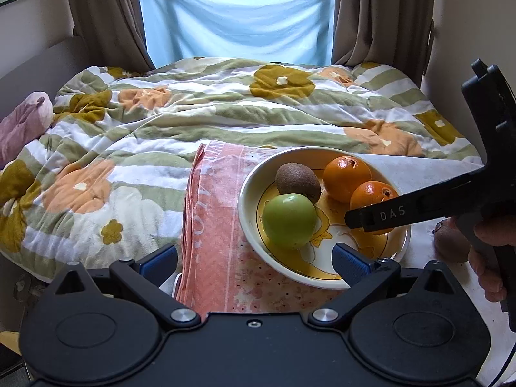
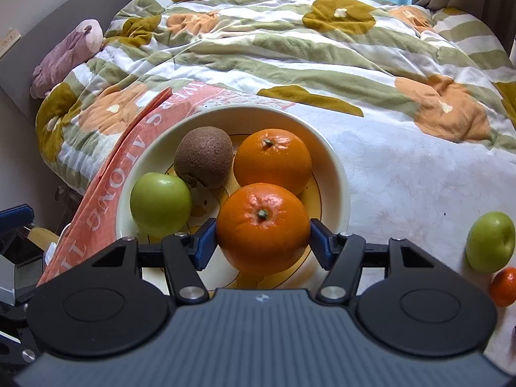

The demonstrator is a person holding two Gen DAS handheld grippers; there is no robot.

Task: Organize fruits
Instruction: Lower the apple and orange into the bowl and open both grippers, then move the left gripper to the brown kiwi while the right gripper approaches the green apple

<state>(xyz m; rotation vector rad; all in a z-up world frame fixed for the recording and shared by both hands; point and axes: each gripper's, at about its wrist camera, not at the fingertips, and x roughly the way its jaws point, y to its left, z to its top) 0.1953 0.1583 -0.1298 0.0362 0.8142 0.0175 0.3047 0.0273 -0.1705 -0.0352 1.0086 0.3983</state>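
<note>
Oranges, one [image 2: 262, 227] pinched between our right gripper [image 2: 261, 242] pads at lower centre over the bowl [image 2: 335, 167], second orange [image 2: 274, 159], kiwi [image 2: 203, 156], green apple [image 2: 160, 204] inside, our left gripper [image 1: 254, 258] fingers spread wide, empty.

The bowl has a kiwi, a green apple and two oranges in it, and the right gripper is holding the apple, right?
Not quite. The right gripper is holding an orange, not the green apple. The right wrist view shows its blue pads on both sides of that orange. The rest is right: the bowl has the kiwi, the apple and two oranges, counting the held one over it.
</note>
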